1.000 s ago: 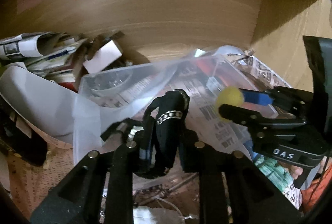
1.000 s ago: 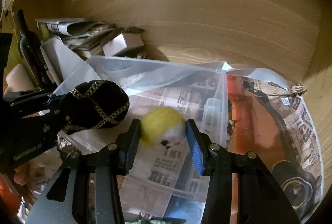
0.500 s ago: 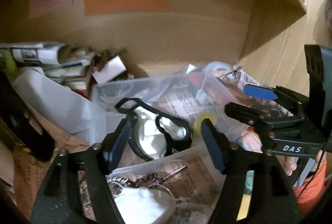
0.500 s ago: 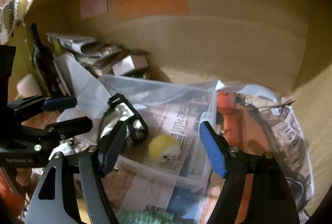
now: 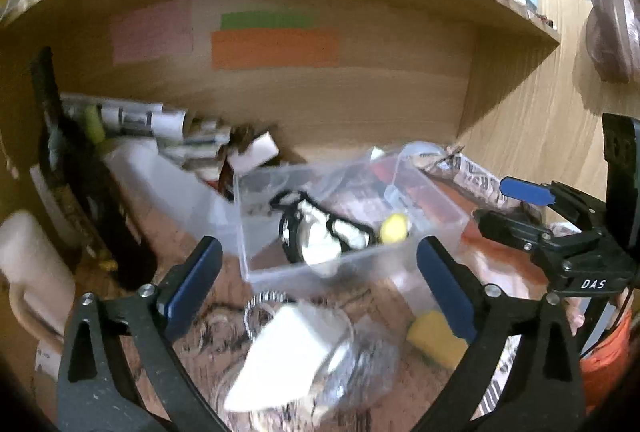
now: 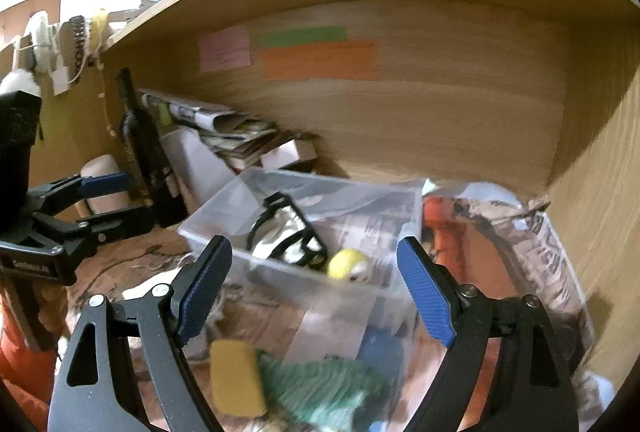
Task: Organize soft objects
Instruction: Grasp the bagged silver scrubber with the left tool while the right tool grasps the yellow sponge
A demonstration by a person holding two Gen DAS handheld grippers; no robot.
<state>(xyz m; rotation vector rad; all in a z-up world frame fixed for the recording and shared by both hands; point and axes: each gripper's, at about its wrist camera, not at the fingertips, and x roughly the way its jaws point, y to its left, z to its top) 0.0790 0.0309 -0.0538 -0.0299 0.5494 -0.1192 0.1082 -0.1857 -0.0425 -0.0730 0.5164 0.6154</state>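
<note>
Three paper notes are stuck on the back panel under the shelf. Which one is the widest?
The orange note. It is the long strip at the bottom right of the group, wider than the green strip directly above it and the shorter pink note to their left.

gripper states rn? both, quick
Left hand-held gripper: open, holding nothing.
Right hand-held gripper: open, holding nothing.

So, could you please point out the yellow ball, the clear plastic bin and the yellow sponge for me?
yellow ball (image 6: 345,264): right wrist view, on its yellow upper side.
clear plastic bin (image 5: 320,276): left wrist view, on its near wall.
yellow sponge (image 6: 236,378): right wrist view, on the middle of its top face.
</note>
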